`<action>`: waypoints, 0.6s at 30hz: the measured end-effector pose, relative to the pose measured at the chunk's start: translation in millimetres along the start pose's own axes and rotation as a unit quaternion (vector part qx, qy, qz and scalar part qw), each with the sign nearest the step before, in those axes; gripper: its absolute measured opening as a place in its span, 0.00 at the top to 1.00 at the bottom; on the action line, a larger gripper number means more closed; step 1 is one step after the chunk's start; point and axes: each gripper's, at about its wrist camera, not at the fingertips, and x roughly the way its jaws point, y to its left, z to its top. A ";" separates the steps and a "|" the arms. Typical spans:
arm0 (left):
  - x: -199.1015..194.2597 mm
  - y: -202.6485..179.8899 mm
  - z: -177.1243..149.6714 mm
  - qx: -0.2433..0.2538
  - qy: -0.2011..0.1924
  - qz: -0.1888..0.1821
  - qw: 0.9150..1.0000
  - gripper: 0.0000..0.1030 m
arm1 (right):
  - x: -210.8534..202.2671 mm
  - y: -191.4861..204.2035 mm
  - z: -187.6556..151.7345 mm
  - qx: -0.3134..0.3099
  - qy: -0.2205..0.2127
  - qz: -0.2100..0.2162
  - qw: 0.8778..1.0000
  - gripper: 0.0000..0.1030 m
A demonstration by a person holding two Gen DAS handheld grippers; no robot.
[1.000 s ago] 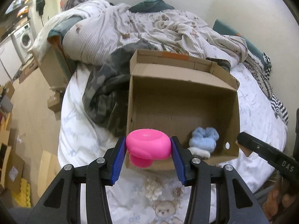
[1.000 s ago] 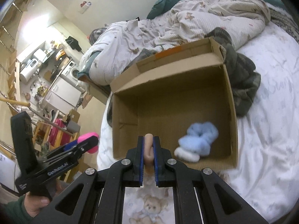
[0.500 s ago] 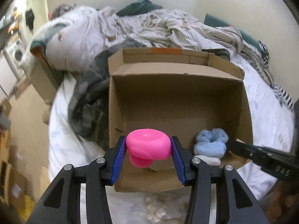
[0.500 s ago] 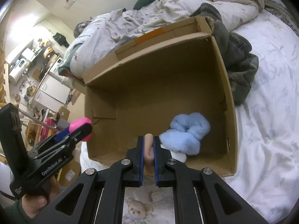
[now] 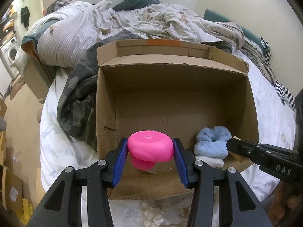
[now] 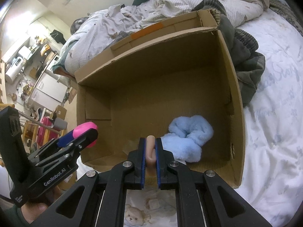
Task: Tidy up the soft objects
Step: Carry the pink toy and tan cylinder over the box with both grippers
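Left hand-held gripper (image 5: 150, 154) around pink toy (image 5: 150, 148)

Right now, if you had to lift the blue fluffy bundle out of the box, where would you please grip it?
Grip the blue fluffy bundle across its pinched middle fold, coming from above through the cardboard box's open top; the lobes bulge either side, so jaws should close there.

"genrobot.ai" on left hand-held gripper (image 6: 76, 139)

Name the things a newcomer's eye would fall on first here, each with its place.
A bright pink toy clamped in the left gripper, just above the near edge of an open cardboard box on the bed. Inside the box, at its near right corner, lies a fluffy blue cloth.
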 end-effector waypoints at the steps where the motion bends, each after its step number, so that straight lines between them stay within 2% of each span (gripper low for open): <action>1: 0.8 0.0 -0.1 0.000 0.001 0.001 1.000 0.57 | 0.3 -1.3 0.3 0.002 0.000 -0.001 1.000 0.90; 18: 8.6 4.8 -2.3 -0.017 0.013 0.005 1.000 0.57 | 4.4 -3.6 6.9 0.012 0.001 -0.005 1.000 0.90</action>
